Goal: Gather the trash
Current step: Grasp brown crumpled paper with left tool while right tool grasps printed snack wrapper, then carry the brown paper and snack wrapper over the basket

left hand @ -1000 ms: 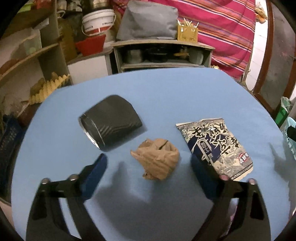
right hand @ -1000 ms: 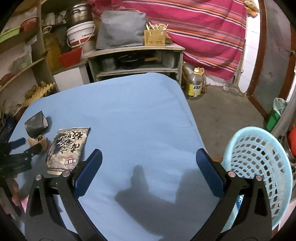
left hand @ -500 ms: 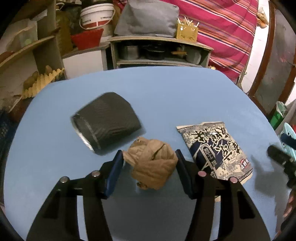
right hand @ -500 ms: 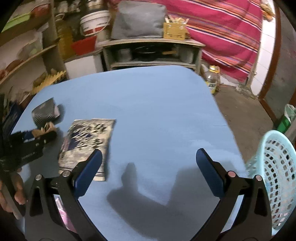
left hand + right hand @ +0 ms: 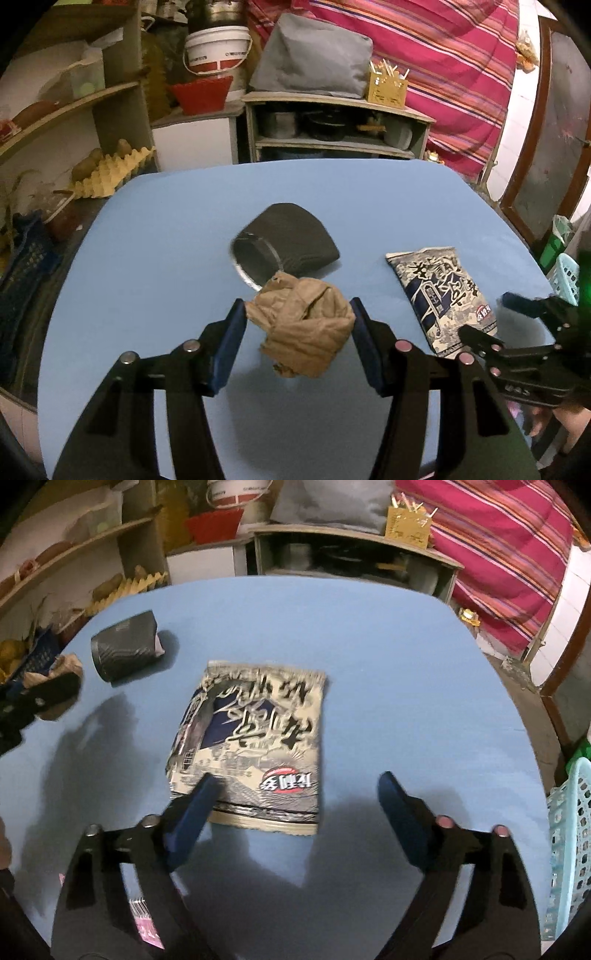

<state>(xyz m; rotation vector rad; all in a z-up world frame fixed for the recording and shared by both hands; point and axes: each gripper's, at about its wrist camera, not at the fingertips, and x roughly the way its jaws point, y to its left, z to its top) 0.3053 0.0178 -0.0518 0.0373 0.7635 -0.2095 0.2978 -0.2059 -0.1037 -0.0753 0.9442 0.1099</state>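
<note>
- The right gripper point(image 5: 295, 794) is closing, its jaws straddling the near edge of the snack packet point(image 5: 255, 738); the left pad overlaps the packet's near-left corner and nothing is pinched yet.
- The packet lies flat, its long axis running away from the fingers.
- The left gripper point(image 5: 297, 328) clamps the crumpled brown paper point(image 5: 306, 325), just in front of the toppled dark cup point(image 5: 284, 243).
- All of it sits on the blue table point(image 5: 406, 664); the pale basket point(image 5: 569, 830) stands off the right edge, cluttered shelves beyond.

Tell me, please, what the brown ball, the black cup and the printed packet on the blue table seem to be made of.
Brown ball: crumpled kraft-type paper, matte; sharp creases and torn edges.
Black cup: probably paper or thin card with a ribbed dark sleeve; lying on its side, slightly squashed, pale rim visible.
Printed packet: likely plastic film, printed, lightly glossy; flat with a crimped end. The lining cannot be told.
</note>
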